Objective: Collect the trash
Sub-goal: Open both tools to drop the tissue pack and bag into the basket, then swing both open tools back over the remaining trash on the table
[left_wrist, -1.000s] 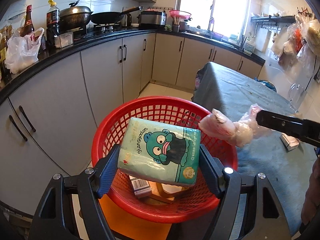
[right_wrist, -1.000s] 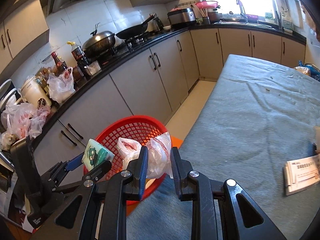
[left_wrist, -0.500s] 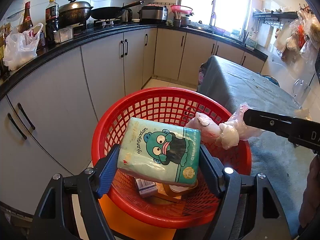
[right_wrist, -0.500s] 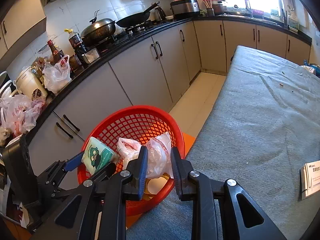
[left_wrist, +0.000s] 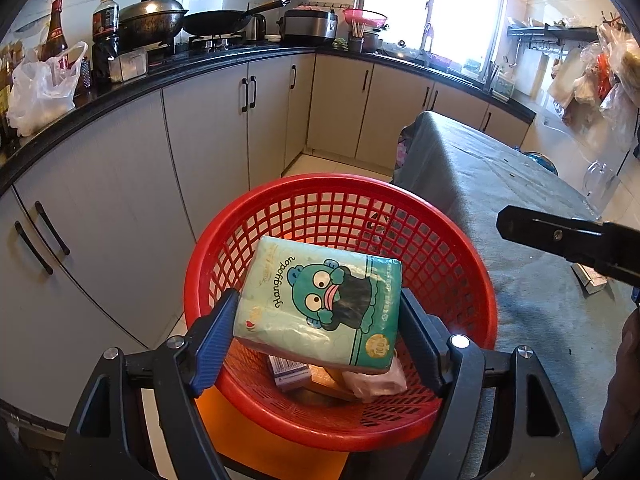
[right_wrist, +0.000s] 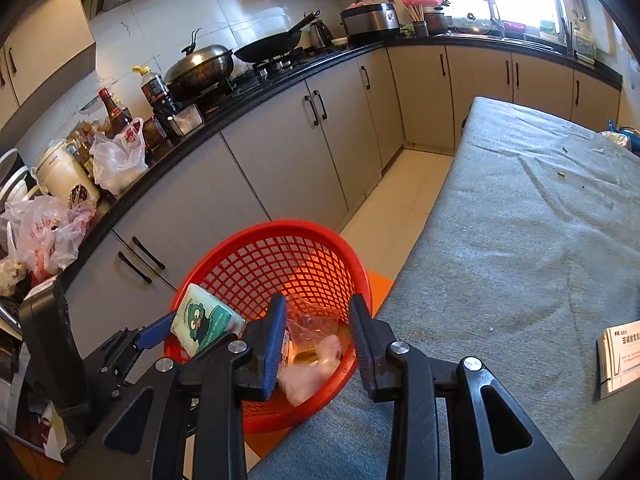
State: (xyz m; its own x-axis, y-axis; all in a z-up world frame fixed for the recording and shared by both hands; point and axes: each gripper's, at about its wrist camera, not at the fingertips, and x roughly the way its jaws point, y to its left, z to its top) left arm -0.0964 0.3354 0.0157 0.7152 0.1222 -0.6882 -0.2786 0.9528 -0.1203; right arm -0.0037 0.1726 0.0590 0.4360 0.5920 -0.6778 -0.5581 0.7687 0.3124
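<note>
My left gripper (left_wrist: 320, 316) is shut on a pale green tissue pack (left_wrist: 320, 300) with a cartoon face and holds it above the red mesh basket (left_wrist: 448, 236). The pack also shows in the right wrist view (right_wrist: 204, 320). My right gripper (right_wrist: 320, 316) is open over the basket's rim (right_wrist: 280, 228). A crumpled clear plastic bag (right_wrist: 316, 360) lies in the basket below it, also seen in the left wrist view (left_wrist: 376, 380). A small box (left_wrist: 288, 372) lies in the basket too.
The basket stands on an orange stool (right_wrist: 380, 280) beside a grey-clothed table (right_wrist: 520, 240). A folded leaflet (right_wrist: 620, 356) lies on the table's right. Grey cabinets (left_wrist: 208, 140) and a black counter with pans, bottles and bags run along the left.
My right gripper has opened and let go of the plastic bag, which has dropped into the basket. The left gripper still holds the tissue pack over the basket.
</note>
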